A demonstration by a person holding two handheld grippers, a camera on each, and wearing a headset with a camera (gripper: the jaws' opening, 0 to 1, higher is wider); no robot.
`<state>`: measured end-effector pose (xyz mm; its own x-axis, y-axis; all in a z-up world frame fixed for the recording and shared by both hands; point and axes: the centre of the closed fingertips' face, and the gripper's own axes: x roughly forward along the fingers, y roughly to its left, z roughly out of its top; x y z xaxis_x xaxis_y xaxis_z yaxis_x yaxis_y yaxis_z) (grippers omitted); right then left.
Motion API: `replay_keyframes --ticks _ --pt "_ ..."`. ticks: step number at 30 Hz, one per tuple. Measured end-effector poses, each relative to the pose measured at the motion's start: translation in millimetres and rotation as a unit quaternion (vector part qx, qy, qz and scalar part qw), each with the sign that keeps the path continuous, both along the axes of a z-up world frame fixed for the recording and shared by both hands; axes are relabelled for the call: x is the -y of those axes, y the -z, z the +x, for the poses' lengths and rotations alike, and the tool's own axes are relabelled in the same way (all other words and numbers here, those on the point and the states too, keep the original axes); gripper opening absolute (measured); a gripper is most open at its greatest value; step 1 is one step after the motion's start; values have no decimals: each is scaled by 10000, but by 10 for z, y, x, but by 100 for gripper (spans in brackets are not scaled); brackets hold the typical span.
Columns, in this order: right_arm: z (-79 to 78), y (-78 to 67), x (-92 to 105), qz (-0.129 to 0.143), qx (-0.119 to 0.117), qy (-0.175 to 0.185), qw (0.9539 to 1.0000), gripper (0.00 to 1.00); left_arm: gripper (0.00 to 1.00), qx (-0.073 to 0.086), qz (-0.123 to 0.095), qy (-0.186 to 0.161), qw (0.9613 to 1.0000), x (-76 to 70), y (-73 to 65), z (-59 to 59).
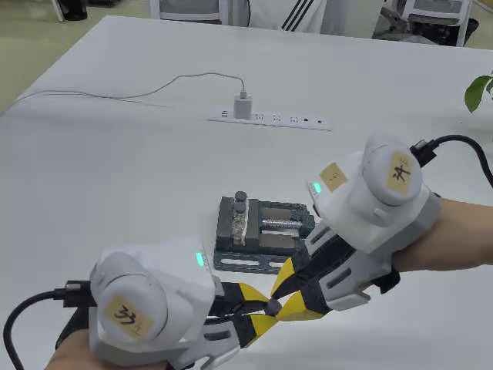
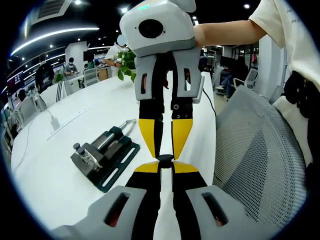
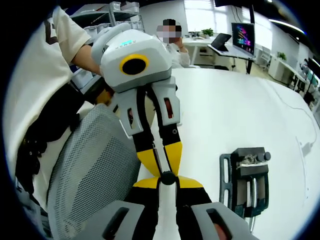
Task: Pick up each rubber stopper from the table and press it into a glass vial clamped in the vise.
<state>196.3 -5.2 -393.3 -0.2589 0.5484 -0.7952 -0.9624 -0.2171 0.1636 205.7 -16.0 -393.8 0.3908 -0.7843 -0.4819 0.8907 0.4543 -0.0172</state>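
Note:
A small dark rubber stopper [image 1: 271, 307] [image 2: 164, 158] [image 3: 168, 177] is pinched where the two grippers meet tip to tip, above the table's near edge. My left gripper [image 1: 264, 312] [image 2: 164, 164] comes in from the lower left and is shut on it. Opposite it, my right gripper [image 1: 277, 301] [image 3: 168, 183] also looks shut on it. Just beyond stands the dark vise [image 1: 258, 231] [image 2: 105, 152] [image 3: 248, 187]. Clamped upright in its left end are glass vials [image 1: 240, 212] [image 2: 82, 152] with dark stoppers on top.
A white power strip [image 1: 269, 119] with a plugged-in charger [image 1: 243, 104] and its cable lies further back. A green leaf [image 1: 477, 91] hangs at the right edge. A grey mesh chair [image 2: 255, 145] [image 3: 95, 165] sits behind the grippers, by the person.

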Motion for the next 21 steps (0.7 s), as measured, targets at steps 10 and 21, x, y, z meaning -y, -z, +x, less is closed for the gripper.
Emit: replay_keyframes --ticks 10,21 --pt "-33 13 5 -39 -62 39 10000 7 4 39 60 58 10000 14 20 -32" --pt "-2 20 -12 -19 9 59 10000 6 5 74 -21 -64 9999 -8 25 2"
